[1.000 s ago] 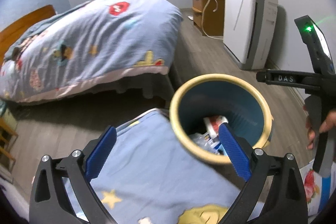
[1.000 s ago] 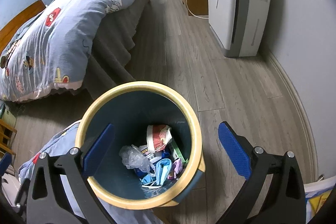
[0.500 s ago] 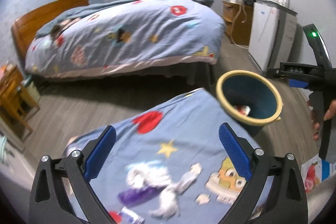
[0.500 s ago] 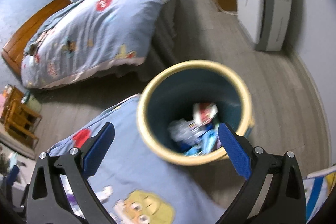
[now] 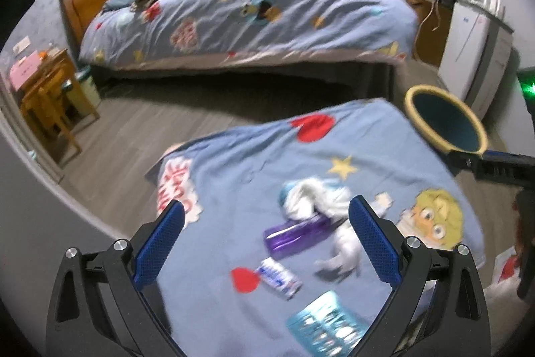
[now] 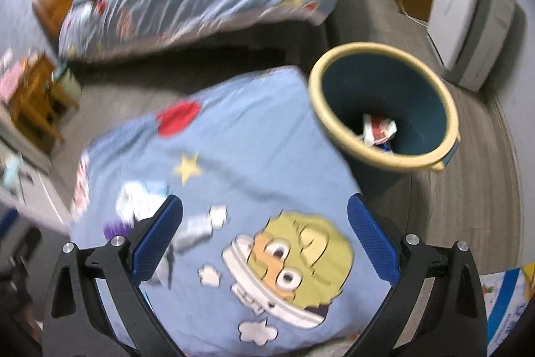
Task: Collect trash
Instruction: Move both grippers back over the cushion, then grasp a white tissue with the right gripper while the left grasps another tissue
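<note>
We hold the left gripper above the blue cartoon-print cloth, its 2 jaws wide apart with nothing between them. On the cloth lie a white crumpled tissue, a purple wrapper touching it, a small white-and-blue packet and a teal packet near the cloth's front edge. The right gripper also hangs over the cloth, jaws spread and empty. The blue bin with a yellow rim stands on the floor just beside the cloth's far right corner, with trash inside.

Bin mouth unobstructed; wrappers exposed on cloth.
</note>
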